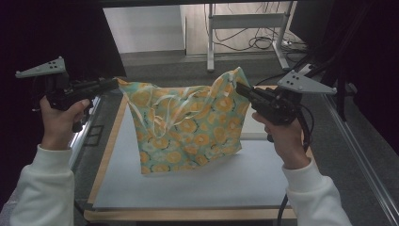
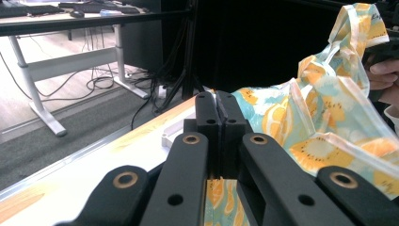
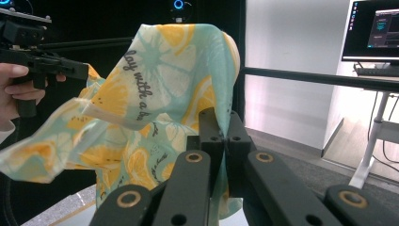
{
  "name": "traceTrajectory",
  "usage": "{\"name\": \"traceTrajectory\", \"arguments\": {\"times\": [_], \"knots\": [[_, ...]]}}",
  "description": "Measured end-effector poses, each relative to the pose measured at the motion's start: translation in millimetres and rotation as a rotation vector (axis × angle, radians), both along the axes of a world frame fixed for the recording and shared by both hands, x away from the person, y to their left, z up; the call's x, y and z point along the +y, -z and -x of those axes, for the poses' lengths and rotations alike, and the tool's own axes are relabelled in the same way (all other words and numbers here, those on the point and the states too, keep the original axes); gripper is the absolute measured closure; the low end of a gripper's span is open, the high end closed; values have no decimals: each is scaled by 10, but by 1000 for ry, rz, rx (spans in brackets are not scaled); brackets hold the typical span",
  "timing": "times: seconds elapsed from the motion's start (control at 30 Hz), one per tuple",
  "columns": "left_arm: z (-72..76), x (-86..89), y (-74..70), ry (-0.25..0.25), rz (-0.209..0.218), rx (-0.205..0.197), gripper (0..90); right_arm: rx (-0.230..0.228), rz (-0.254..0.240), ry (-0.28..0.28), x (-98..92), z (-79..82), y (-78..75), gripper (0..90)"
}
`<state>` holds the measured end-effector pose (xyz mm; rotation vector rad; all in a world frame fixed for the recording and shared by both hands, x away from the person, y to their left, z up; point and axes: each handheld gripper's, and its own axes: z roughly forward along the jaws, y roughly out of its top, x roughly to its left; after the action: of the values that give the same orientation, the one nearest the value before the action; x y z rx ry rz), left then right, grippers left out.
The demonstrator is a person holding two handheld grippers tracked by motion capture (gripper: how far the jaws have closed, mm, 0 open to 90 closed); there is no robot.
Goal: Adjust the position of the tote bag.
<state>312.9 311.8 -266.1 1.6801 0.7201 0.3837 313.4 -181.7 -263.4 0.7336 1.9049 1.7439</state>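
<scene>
A teal cloth bag (image 1: pixel 188 127) printed with yellow citrus slices hangs spread above the table, held up by its two top corners. My left gripper (image 1: pixel 114 83) is shut on the bag's left corner, and my right gripper (image 1: pixel 238 87) is shut on its right corner. In the left gripper view the cloth bag (image 2: pixel 329 127) runs off to the right from the shut left gripper (image 2: pixel 218 106), and a strip of it shows below the pads. In the right gripper view the cloth bag (image 3: pixel 160 94) drapes leftward from the shut right gripper (image 3: pixel 224 123). The bag's pale handles (image 1: pixel 162 110) dangle across its front.
A grey mat (image 1: pixel 197 181) covers the wooden table (image 1: pixel 188 215) under the bag. Metal rails run along both sides, one being the right rail (image 1: pixel 362 155). A desk frame (image 1: pixel 244 23) and cables stand on the floor beyond. A monitor (image 3: pixel 376 30) glows in the right gripper view.
</scene>
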Motion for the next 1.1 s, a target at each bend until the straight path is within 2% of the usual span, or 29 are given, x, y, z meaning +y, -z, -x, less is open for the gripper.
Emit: {"name": "traceTrajectory", "arguments": {"times": [0.23, 0.4, 0.73, 1.1], "knots": [[47, -25, 32, 14, 5, -8, 900, 17, 3, 14, -57, -24, 71, 889], [49, -41, 65, 13, 2, 1, 900, 29, 15, 20, -68, -35, 108, 889], [4, -91, 295, -7, -17, 44, 900, 69, 40, 25, -69, -101, 282, 888], [55, -161, 523, -21, -41, 53, 900, 105, 54, 26, -88, -133, 460, 887]]}}
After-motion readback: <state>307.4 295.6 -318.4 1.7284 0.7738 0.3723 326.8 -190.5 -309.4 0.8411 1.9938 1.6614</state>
